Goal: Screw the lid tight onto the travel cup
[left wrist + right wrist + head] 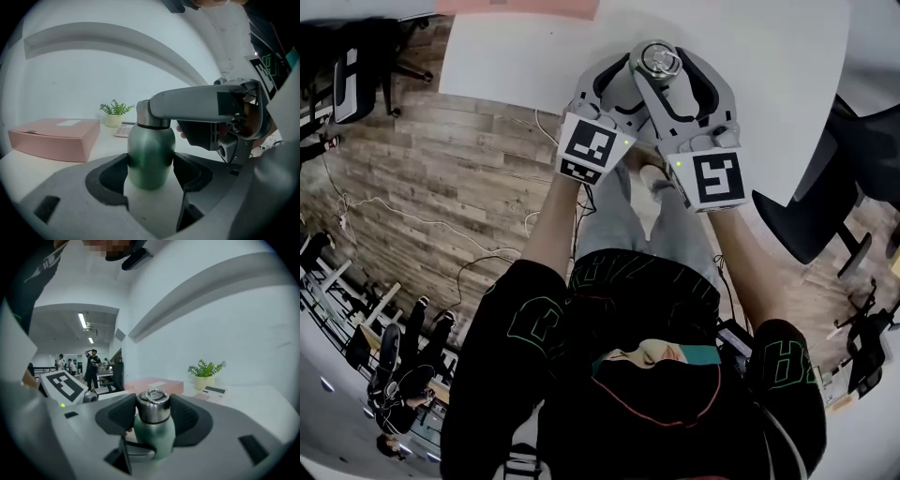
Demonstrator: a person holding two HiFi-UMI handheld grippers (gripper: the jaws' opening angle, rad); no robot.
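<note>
A green metal travel cup stands upright over the white table, topped by a silver lid with a ring on it. My left gripper is shut on the cup's green body, its dark pads pressing on both sides. My right gripper is shut on the silver lid, one pad against each side of it. In the left gripper view one grey finger of the right gripper crosses at lid height. From the head view both grippers meet at the lid near the table's near edge.
On the white table behind the cup lie a pink flat box, a small potted plant and a calculator. A black chair stands at the right, and cables run over the wooden floor.
</note>
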